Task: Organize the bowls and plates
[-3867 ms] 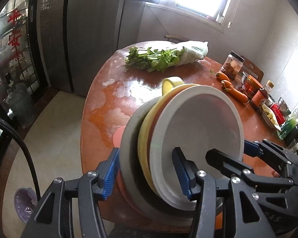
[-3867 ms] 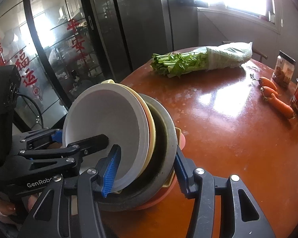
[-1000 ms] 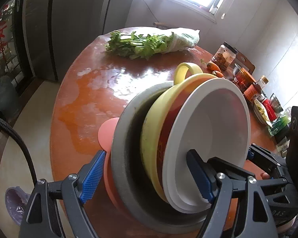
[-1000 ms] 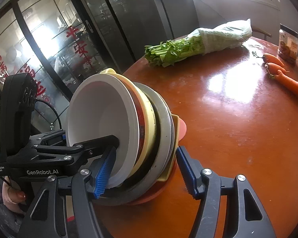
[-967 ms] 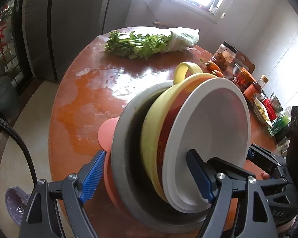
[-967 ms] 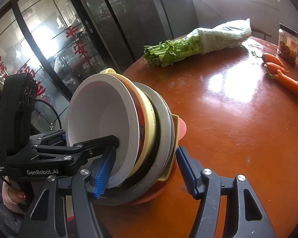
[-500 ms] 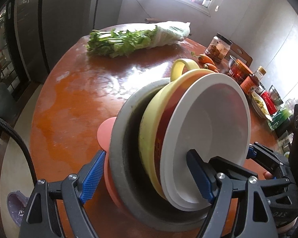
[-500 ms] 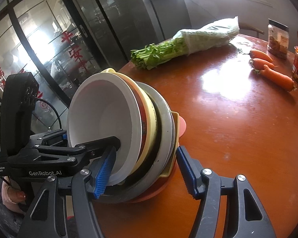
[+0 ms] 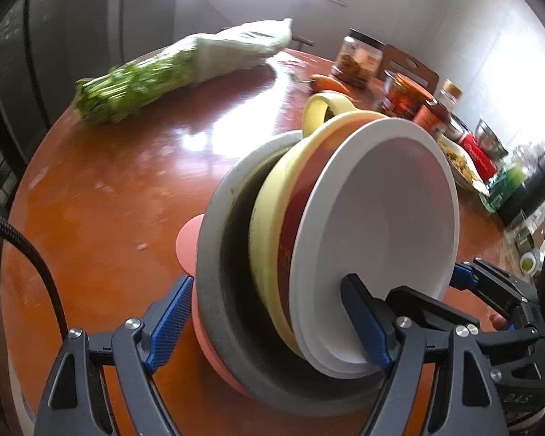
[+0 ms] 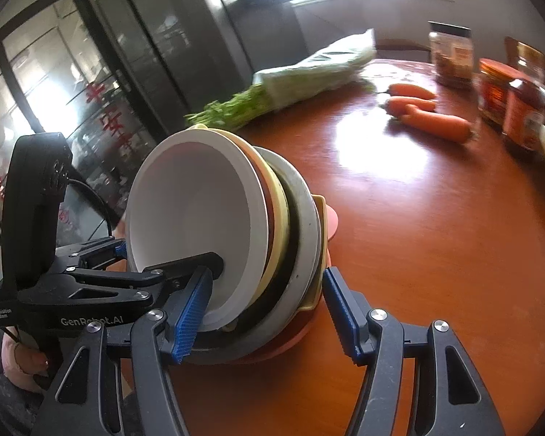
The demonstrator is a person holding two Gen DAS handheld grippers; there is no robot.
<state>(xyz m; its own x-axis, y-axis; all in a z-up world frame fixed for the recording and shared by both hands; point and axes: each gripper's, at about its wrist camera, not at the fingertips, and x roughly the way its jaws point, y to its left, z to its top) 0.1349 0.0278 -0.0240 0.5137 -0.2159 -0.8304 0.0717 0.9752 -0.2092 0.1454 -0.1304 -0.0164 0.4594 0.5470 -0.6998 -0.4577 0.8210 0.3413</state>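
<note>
A tilted stack of dishes is held over the round wooden table (image 9: pixel 101 196) by both grippers. A white bowl (image 9: pixel 385 225) sits on top. Under it come a red-sided bowl (image 9: pixel 294 225), a yellow bowl with a handle (image 9: pixel 316 109), a grey dish (image 9: pixel 218 254) and a pink plate (image 9: pixel 187 239). My left gripper (image 9: pixel 267 327) is shut on the stack, one pad inside the white bowl and one under the pink plate. My right gripper (image 10: pixel 267 314) clamps the same stack (image 10: pixel 200 218) from the other side, and it also shows in the left wrist view (image 9: pixel 490 290).
Bagged greens (image 9: pixel 170 69) lie at the table's far side, with carrots (image 10: pixel 428 116) nearby. Jars and bottles (image 10: pixel 519 109) and a plate of food (image 9: pixel 454 160) crowd the right edge. A chair back (image 9: pixel 407 65) stands behind them. Glass doors (image 10: pixel 72 91) lie left.
Both grippers have carried the stack across the table towards the jars. The greens have slid left in both views and the carrots and jars look nearer. The grip on the stack is unchanged.
</note>
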